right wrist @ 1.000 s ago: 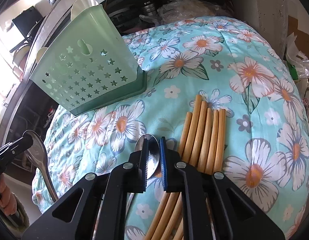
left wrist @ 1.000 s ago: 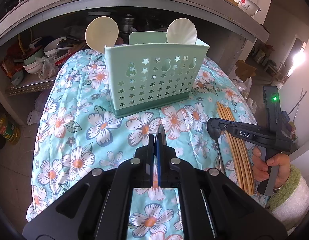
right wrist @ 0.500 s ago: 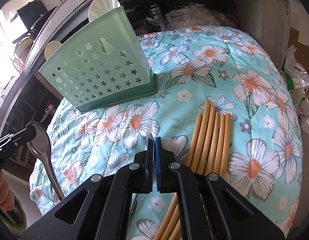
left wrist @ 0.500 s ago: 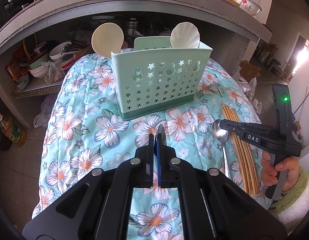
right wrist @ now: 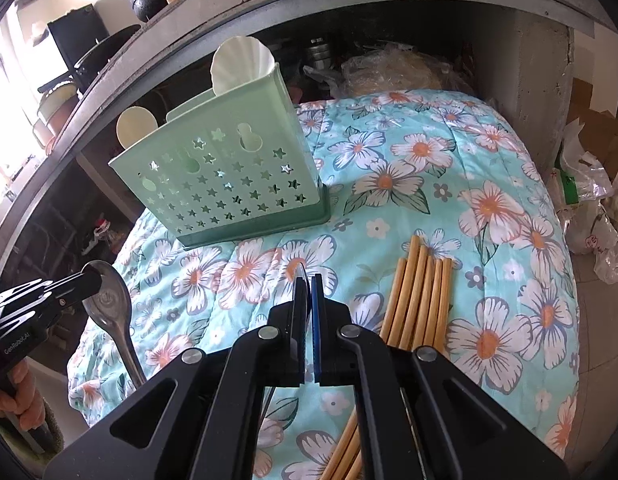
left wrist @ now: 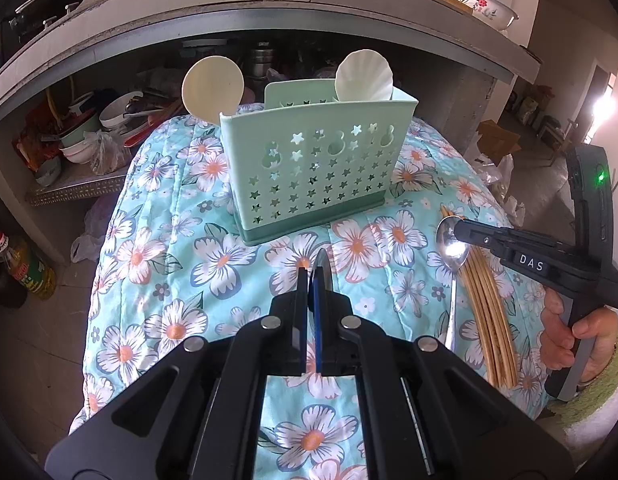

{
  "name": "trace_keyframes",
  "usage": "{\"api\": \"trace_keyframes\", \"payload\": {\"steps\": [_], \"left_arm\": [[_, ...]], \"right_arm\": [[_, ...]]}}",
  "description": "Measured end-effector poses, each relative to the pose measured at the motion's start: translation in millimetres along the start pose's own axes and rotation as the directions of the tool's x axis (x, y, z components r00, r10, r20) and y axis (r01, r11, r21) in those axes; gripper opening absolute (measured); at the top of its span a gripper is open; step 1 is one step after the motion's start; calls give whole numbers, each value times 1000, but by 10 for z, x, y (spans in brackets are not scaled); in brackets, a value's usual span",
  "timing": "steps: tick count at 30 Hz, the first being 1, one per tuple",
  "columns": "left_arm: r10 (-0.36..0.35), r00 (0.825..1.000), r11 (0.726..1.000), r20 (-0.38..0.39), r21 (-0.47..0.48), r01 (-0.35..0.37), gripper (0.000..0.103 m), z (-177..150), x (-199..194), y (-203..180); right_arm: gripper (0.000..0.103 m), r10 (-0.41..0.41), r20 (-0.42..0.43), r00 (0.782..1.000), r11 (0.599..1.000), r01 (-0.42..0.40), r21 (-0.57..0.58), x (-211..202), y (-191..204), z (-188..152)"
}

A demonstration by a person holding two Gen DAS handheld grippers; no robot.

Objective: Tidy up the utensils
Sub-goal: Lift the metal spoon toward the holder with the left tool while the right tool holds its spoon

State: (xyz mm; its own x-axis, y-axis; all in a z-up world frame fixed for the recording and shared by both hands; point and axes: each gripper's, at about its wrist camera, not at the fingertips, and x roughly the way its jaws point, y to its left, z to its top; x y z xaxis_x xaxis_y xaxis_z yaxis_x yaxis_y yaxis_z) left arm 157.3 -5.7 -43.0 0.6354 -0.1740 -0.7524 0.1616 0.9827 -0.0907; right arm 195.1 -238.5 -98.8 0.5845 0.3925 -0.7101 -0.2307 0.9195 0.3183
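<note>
With a spoon pinched in each pair of jaws, I face the caddy.

Left gripper [left wrist: 312, 280] clamps one spoon [right wrist: 109, 300]; right gripper [right wrist: 308, 280] clamps another spoon [left wrist: 452, 246], handles hanging down. Caddy [left wrist: 317, 168] stands ahead on the quilt [left wrist: 169, 248], nearer my left. Chopsticks [right wrist: 421, 296] lie lengthwise beside my right. Caddy compartments are hidden.

Both claws, left [left wrist: 310, 276] and right [right wrist: 307, 280], clamped (raised).
</note>
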Motion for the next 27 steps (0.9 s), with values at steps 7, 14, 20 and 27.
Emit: {"api": "trace_keyframes", "payload": {"steps": [7, 14, 20, 27], "left_arm": [[4, 1000, 1000, 5, 3, -4, 2, 2, -20, 1], [11, 1000, 1000, 12, 11, -11, 2, 8, -45, -8], [11, 1000, 1000, 13, 12, -11, 2, 7, -52, -11], [11, 1000, 1000, 22, 10, -12, 2, 15, -82, -15]], "right_arm": [[3, 3, 47, 999, 1000, -3, -2, -166, 47, 64], [3, 9, 76, 997, 1000, -8, -3, -290, 88, 90], [3, 16, 91, 996, 1000, -16, 3, -360, 114, 94], [3, 26, 100, 995, 1000, -28, 15, -430, 116, 85]]}}
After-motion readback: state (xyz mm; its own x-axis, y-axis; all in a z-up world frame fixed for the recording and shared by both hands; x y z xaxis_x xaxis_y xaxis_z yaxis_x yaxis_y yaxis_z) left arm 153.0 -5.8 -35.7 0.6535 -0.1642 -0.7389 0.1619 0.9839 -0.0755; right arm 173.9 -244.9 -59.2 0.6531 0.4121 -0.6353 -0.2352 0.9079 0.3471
